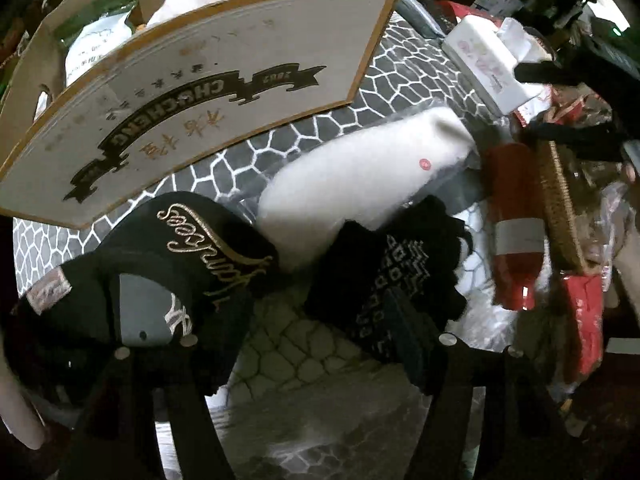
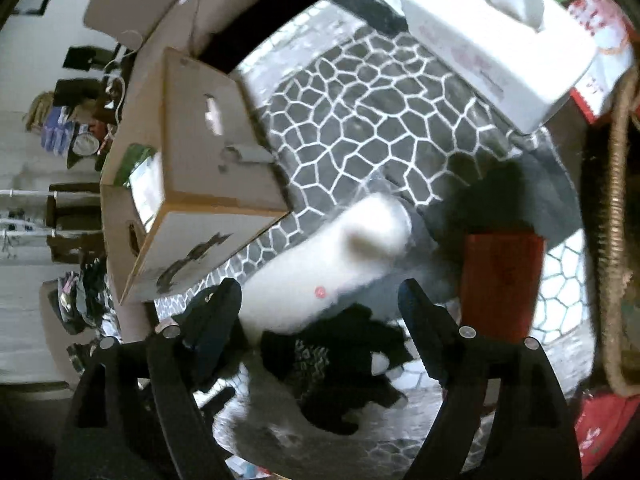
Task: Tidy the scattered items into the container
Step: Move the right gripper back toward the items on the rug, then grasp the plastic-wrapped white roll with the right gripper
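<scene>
The left gripper [image 1: 280, 340] is seen pointing steeply down with its black jaws spread wide and nothing held between them. Its left finger lies over a black baseball cap with gold script embroidery [image 1: 160, 264]; its right finger lies over a black knitted garment with a white pattern [image 1: 384, 280]. The right gripper [image 2: 320, 308] is likewise spread wide and empty, poised above the same black knitted garment [image 2: 332, 364].

Just beyond the garment, a white soft roll in clear plastic wrap with a small red dot [image 1: 360, 176] is laid on the grey mat with a white cobblestone pattern [image 1: 360, 84]. To its right, a red cylindrical package with a pale band [image 1: 516, 224] is seen beside a woven straw-coloured basket rim [image 1: 560, 208].

Further back on the left, the container, an open brown cardboard box with a black banner printed on its white side [image 1: 224, 80], stands on the mat, with a green-and-white packet [image 1: 96, 32] already inside. Far right, a white tissue box [image 1: 488, 64] rests at the mat's edge.
</scene>
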`<action>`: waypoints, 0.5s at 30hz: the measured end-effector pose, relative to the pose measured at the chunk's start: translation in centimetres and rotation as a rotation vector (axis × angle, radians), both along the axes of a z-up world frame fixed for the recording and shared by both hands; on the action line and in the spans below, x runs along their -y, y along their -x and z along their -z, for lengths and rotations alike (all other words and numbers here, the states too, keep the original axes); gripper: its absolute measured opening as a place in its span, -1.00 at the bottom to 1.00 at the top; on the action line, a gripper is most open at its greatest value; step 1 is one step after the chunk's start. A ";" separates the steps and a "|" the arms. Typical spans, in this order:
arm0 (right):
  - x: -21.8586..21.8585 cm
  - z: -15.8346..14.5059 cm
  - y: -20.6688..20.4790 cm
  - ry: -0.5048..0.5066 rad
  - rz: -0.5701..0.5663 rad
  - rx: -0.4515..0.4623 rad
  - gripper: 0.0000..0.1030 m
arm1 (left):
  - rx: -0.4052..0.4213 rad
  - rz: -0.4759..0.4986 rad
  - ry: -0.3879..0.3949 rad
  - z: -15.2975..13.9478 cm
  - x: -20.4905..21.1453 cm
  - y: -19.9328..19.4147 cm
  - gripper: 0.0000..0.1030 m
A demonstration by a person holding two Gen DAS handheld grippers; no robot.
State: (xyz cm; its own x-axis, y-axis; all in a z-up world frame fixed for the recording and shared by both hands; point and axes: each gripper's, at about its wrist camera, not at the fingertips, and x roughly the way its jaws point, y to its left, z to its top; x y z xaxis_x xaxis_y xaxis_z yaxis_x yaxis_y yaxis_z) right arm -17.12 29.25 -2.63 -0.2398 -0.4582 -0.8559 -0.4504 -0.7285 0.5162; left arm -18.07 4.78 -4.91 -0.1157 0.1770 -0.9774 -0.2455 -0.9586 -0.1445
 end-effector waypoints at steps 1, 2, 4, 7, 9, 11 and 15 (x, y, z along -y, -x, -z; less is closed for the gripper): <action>-0.2 0.7 0.4 0.002 0.005 0.011 0.54 | -0.004 -0.002 0.010 0.1 -0.4 -0.1 0.32; -0.4 1.4 0.8 -0.005 0.004 0.019 0.54 | -0.001 -0.007 0.007 0.1 -0.5 -0.1 0.32; -0.4 2.8 2.0 -0.049 -0.026 0.050 0.54 | 0.032 -0.029 -0.049 0.3 -0.7 -0.3 0.32; 0.6 3.5 3.6 -0.142 -0.149 0.053 0.54 | 0.058 -0.036 -0.112 0.4 -1.0 -1.3 0.32; 2.9 3.2 4.9 -0.243 -0.373 0.023 0.54 | 0.067 -0.038 -0.124 0.6 -1.0 -2.3 0.32; 5.4 2.9 5.3 -0.340 -0.609 -0.016 0.54 | 0.077 -0.042 -0.130 1.0 -0.7 -2.9 0.32; 10.3 3.8 4.3 -0.499 -1.120 -0.046 0.54 | 0.090 -0.064 -0.140 1.8 0.1 -3.0 0.32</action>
State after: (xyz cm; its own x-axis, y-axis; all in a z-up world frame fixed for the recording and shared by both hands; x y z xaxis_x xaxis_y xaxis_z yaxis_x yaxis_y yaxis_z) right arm -21.42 18.99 -6.46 0.0409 -0.0552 -0.9976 0.5625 -0.8240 0.0686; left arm -15.04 4.69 -6.75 -0.0440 0.3070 -0.9507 -0.1645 -0.9408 -0.2962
